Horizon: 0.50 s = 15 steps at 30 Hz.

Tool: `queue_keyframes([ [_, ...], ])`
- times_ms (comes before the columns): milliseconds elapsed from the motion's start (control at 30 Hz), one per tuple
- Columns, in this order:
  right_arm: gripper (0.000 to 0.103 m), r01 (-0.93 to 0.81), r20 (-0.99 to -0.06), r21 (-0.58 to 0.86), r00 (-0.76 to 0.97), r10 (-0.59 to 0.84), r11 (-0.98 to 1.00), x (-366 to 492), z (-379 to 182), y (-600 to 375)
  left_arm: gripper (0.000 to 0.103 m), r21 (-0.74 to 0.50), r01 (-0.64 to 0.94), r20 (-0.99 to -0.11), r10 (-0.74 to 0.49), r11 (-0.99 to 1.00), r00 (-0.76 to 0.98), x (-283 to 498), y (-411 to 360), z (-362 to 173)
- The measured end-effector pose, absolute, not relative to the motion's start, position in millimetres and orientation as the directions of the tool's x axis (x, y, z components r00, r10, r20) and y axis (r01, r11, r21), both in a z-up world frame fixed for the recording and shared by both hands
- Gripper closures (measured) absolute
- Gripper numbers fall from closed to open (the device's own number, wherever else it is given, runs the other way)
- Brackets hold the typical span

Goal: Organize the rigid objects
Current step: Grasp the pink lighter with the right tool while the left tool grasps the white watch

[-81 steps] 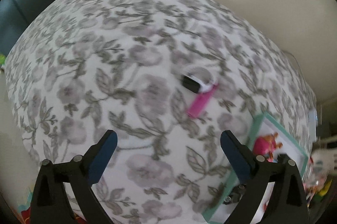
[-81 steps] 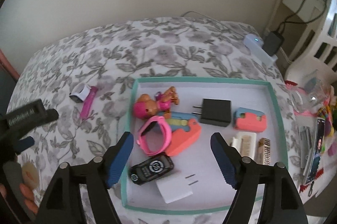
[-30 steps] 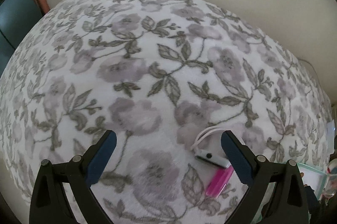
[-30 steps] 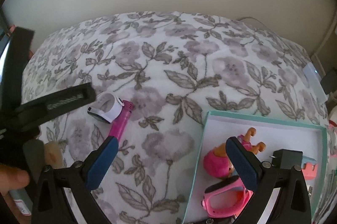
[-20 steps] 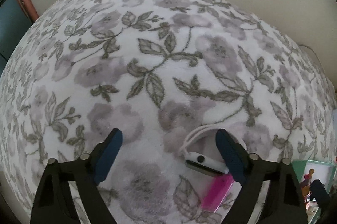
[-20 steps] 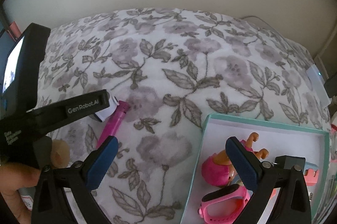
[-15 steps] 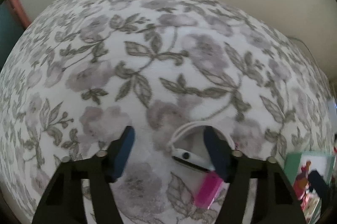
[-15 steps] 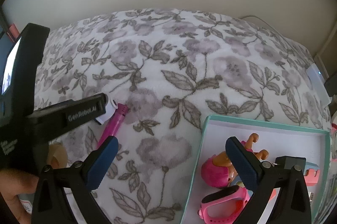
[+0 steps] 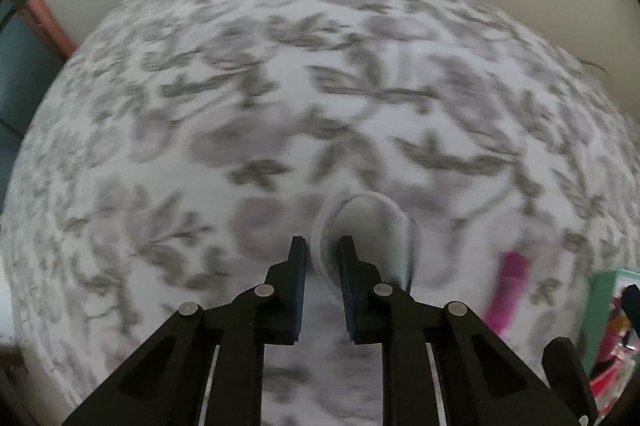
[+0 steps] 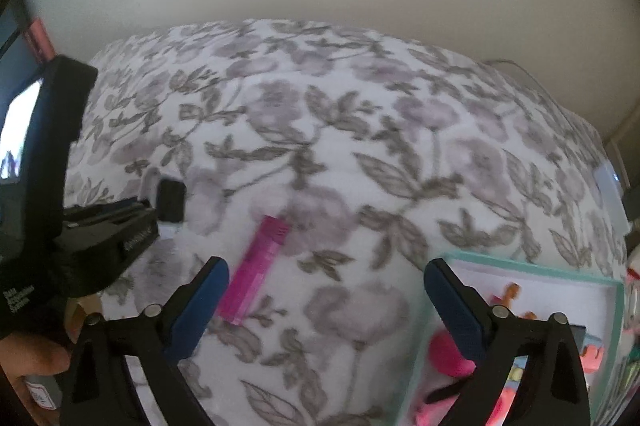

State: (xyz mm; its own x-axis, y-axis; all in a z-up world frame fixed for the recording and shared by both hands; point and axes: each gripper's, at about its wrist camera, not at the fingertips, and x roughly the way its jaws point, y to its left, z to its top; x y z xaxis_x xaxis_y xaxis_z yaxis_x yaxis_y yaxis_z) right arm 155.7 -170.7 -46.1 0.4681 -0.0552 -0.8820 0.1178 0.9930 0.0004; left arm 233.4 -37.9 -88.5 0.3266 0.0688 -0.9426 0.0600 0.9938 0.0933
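A white-strapped watch with a black face (image 10: 171, 200) is at the left of the floral bed cover. Its strap loop (image 9: 372, 222) curves just ahead of my left gripper (image 9: 322, 254). That gripper's jaws are closing, and the pads pinch the near side of the strap. A pink bar-shaped item (image 10: 256, 266) lies flat to the right of the watch, apart from it, also seen in the left wrist view (image 9: 506, 290). My right gripper (image 10: 326, 278) hovers above the cover, jaws wide and just starting to close. The pink item lies by its left finger, untouched.
A white tray with a teal rim (image 10: 520, 262) sits at the right and holds a pink toy figure (image 10: 444, 354) and other small things. A person's hand (image 10: 28, 358) grips the left tool. A pale wall stands behind the bed. Both views are motion-blurred.
My left gripper came down over the watch and its jaws drew in onto the strap. The watch now sits apart from the pink item. My right gripper moved left toward the pink item.
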Motion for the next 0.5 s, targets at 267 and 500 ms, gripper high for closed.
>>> queue_keyframes([
  [267,0.034,0.05,-0.914,-0.021,0.404,-0.039,0.999,174.6,-79.3,-139.0,0.086,0.075,0.019,-0.942,0.065,0.997,0.33,239.0,-16.5,-89.6],
  [500,0.067,0.069,-0.913,0.0,0.407,-0.028,0.998,175.7,-84.9,-138.4,0.091,0.054,0.018,-0.937,0.045,0.998,0.346,239.8,-17.7,-90.1],
])
